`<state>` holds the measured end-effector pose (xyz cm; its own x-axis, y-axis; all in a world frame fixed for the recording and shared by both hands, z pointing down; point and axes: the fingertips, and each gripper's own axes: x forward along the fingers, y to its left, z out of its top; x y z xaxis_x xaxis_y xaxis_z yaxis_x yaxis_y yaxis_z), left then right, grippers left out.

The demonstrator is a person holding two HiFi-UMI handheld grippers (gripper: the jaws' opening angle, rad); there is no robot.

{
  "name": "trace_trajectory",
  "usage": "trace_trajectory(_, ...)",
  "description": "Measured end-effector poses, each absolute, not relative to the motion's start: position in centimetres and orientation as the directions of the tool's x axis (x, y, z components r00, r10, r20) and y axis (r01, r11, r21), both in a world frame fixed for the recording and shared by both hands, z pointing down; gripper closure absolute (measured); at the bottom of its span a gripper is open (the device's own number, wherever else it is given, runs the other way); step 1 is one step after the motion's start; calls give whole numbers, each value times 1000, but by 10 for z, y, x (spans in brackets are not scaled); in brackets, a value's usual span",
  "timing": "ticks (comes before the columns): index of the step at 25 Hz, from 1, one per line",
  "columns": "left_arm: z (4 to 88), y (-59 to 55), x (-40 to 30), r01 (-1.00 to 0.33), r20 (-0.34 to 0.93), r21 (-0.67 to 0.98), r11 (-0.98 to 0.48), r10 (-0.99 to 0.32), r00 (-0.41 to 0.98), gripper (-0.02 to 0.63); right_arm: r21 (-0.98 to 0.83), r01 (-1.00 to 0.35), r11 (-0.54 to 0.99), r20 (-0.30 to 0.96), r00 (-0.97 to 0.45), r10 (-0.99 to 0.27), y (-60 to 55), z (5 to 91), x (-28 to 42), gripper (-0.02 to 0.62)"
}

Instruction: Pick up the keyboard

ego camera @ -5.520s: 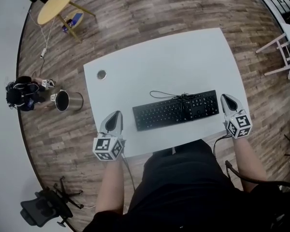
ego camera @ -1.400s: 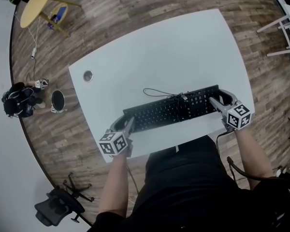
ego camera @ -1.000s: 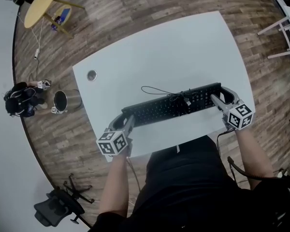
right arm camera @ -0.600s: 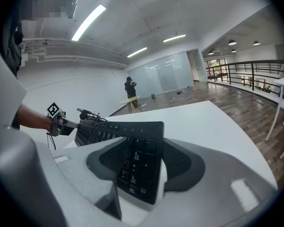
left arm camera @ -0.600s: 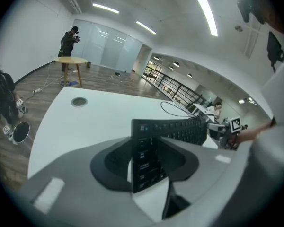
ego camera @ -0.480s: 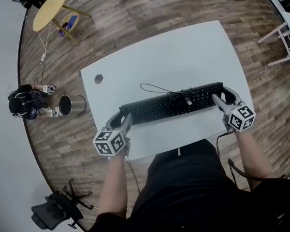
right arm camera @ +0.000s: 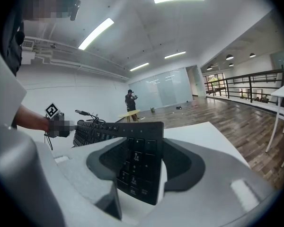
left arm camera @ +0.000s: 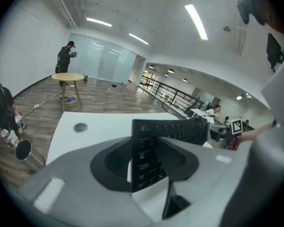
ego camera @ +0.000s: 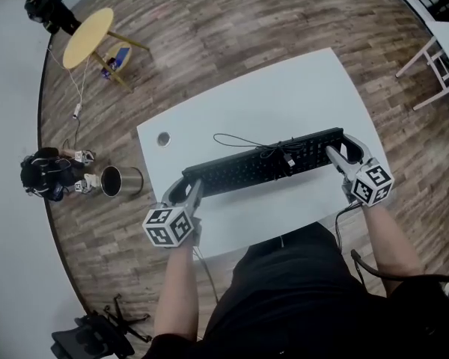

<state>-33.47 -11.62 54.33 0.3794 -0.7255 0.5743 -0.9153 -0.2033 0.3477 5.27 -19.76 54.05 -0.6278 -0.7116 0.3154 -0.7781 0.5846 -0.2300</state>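
Both forearms reach forward, well apart; the left gripper (ego camera: 184, 191) and right gripper (ego camera: 342, 150) each clamp one end of the keyboard (ego camera: 247, 172).

1. I see a white table (ego camera: 284, 99) with rounded corners; a round cable port (ego camera: 163, 138) is set into its far-left corner.
2. The table stands on a wooden plank floor (ego camera: 224, 21).
3. On the floor to the table's left stands a metal bin (ego camera: 120, 180); farther off is a round yellow side table (ego camera: 88, 37).

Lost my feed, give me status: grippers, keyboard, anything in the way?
Left gripper shut on keyboard, left end. Right gripper shut on right end. Its cable loops loose over the table; nothing blocking.
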Motion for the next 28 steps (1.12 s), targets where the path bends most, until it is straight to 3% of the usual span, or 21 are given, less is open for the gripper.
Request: trace_trajectory(28, 405, -171, -356, -929, 324, 221, -297, -876, 357, 433, -92, -779, 620, 55, -626, -778, -243, 395, 35, 379)
